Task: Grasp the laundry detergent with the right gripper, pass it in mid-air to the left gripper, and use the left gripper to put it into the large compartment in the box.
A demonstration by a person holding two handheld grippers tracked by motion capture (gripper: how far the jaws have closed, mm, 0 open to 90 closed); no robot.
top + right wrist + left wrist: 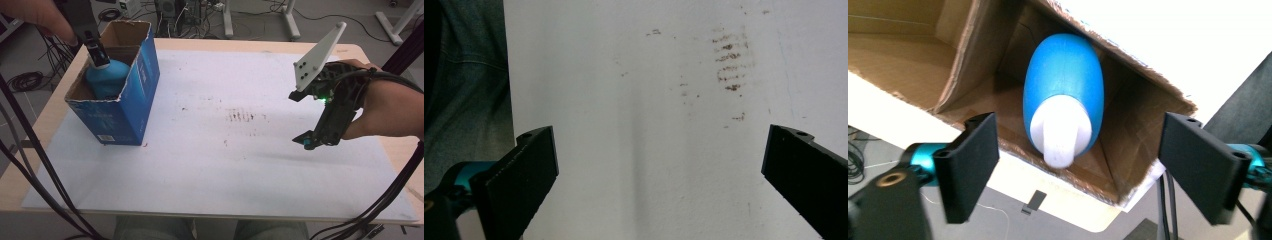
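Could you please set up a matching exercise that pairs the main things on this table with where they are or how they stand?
Things:
1. Blue plastic bottle with white cap
2. Blue cardboard box with open top
3. Left gripper
4. Right gripper

Places or states:
A. Standing on the white table sheet, at its far left
B. Open above the right side of the sheet, nothing between its jaws
C. Inside the box, cap up
D. Open above the box, jaws either side of the cap without touching it

Pairs: 1-C, 2-A, 3-D, 4-B
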